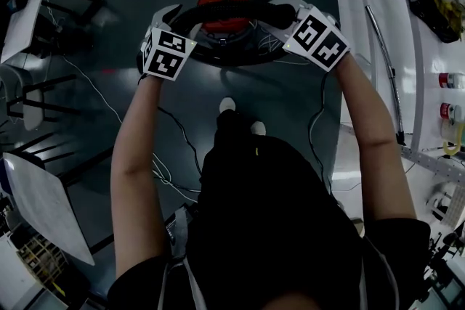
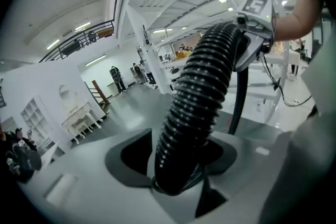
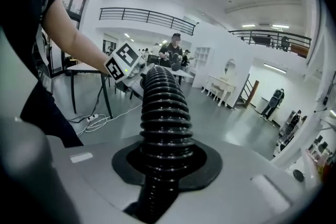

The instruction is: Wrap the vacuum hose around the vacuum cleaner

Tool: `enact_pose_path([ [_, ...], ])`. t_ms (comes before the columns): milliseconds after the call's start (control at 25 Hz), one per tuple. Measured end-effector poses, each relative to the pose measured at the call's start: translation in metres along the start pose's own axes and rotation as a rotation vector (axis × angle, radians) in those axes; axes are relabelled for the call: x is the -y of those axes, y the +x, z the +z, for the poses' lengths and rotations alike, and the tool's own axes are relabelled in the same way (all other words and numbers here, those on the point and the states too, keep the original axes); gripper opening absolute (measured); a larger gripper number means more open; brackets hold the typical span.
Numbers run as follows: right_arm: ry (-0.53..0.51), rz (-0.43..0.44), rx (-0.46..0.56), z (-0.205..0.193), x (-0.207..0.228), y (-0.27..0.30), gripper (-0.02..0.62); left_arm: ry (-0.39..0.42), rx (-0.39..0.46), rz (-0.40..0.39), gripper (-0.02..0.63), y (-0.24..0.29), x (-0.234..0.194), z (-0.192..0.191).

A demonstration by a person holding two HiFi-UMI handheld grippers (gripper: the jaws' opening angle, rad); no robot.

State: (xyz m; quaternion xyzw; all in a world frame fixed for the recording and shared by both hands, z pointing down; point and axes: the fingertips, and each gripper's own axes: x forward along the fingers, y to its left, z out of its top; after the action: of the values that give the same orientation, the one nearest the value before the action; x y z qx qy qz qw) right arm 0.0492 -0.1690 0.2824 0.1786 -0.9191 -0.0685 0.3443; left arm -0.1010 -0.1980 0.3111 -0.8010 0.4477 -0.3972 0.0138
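Risk one: the left gripper [image 1: 173, 17] has its jaws apart around the vacuum hose [image 1: 232, 9]. The left gripper view shows dark gaps beside the ribs, so the hose probably slides or drops free under a sideways pull. Risk two: the right gripper [image 1: 290, 14] is clamped on the hose, and a hard tug may kink it or drag the vacuum cleaner [image 1: 227, 27], upper centre of the head view. Floor cables [image 1: 93, 89] at left could snag. Pose: both forearms reach forward, grippers roughly level, marker cubes facing up, the hose spanning between them just above the cleaner.
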Motion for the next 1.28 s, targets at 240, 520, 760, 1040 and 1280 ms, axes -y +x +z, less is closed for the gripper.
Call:
enact_pose_path([
  [240,0.048,0.049,0.055,0.008,0.015,0.003,0.087,0.017,0.001,-0.054,0.166,0.019,-0.01,0.012],
  [520,0.034,0.027,0.12,0.014,0.021,0.006,0.084,0.081,0.002,-0.102,0.17,0.02,-0.018,0.019],
  [760,-0.025,0.051,0.178,0.045,0.019,-0.002,0.083,0.058,0.075,-0.179,0.239,0.028,-0.02,0.013],
  [1040,0.01,0.043,0.193,0.046,0.026,-0.006,0.083,0.043,0.083,-0.207,0.149,0.037,-0.015,0.02],
  [1280,0.043,-0.041,0.197,0.044,0.03,-0.001,0.092,-0.096,0.189,-0.089,0.135,0.016,-0.042,0.041],
])
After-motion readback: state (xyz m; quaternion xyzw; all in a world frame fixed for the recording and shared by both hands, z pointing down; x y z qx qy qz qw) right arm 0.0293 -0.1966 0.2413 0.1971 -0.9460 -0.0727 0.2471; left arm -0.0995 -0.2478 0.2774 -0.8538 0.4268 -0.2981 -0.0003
